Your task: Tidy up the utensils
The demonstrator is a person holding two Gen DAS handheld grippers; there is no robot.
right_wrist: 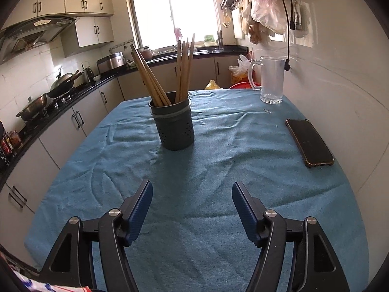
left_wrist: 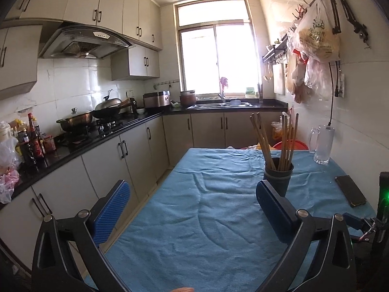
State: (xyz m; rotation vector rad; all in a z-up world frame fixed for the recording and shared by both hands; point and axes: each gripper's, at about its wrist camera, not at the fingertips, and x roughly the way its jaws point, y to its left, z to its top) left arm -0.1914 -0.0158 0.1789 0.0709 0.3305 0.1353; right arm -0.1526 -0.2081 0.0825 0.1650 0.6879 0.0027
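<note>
A dark grey perforated utensil holder (right_wrist: 174, 124) stands upright on the blue cloth-covered table (right_wrist: 218, 170), with several wooden chopsticks (right_wrist: 184, 70) standing in it. It also shows in the left wrist view (left_wrist: 278, 175) with the chopsticks (left_wrist: 287, 141). My left gripper (left_wrist: 192, 194) is open and empty, its right finger just in front of the holder. My right gripper (right_wrist: 192, 194) is open and empty, well short of the holder.
A black phone (right_wrist: 308, 142) lies on the table's right side, also in the left wrist view (left_wrist: 350, 191). A clear glass mug (right_wrist: 271, 80) stands at the far right corner by the wall. Kitchen counter (left_wrist: 73, 146) with pots runs along the left.
</note>
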